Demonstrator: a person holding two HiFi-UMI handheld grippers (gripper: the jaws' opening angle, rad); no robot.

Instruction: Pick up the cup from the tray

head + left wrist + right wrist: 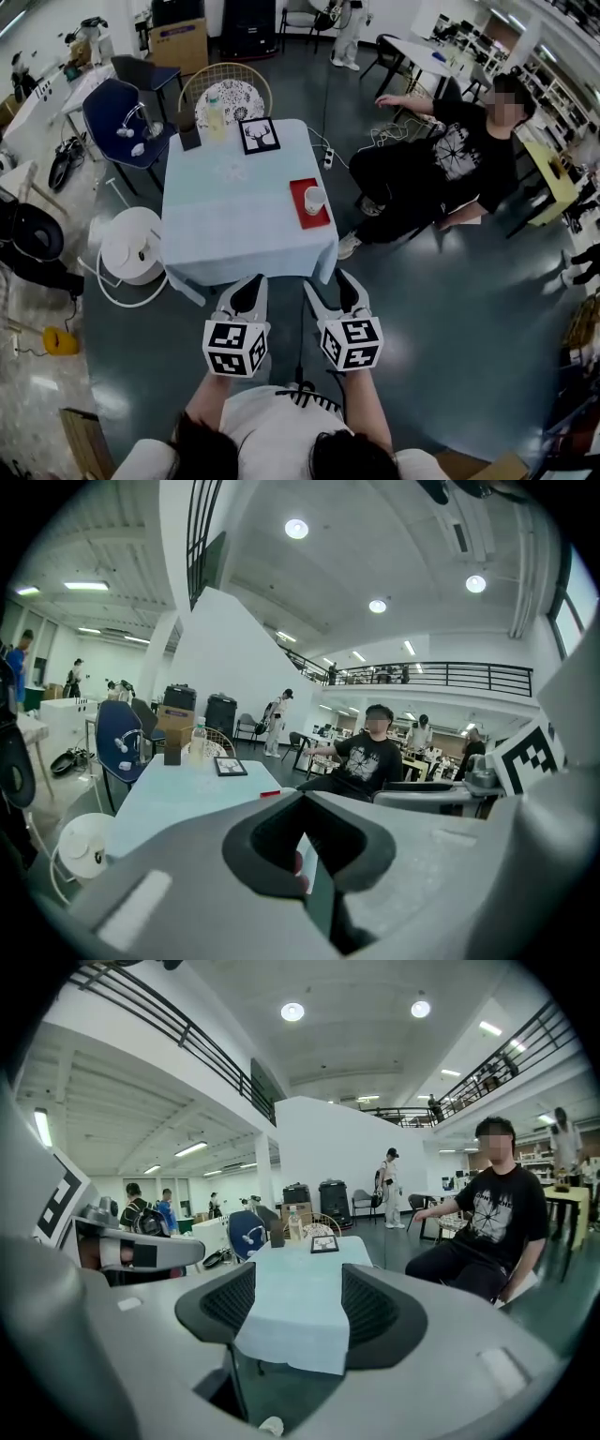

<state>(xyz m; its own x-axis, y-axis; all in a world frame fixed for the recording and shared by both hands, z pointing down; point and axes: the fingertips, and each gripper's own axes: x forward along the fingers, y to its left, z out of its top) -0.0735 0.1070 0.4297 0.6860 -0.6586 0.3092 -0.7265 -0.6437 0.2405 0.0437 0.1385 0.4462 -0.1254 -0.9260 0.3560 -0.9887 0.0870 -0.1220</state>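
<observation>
A white cup stands upright on a small red tray at the right edge of the table with the pale blue cloth. Both grippers hang side by side in front of the table's near edge, well short of the tray. My left gripper is shut, its jaws pressed together with nothing in them. My right gripper is open and empty. In the left gripper view only a corner of the red tray shows past the jaws. The right gripper view looks along the table between spread pads.
At the table's far end stand a framed deer picture, a bottle and a dark box. A person in black sits right of the table. A white round fan stands on the floor at left, with chairs behind.
</observation>
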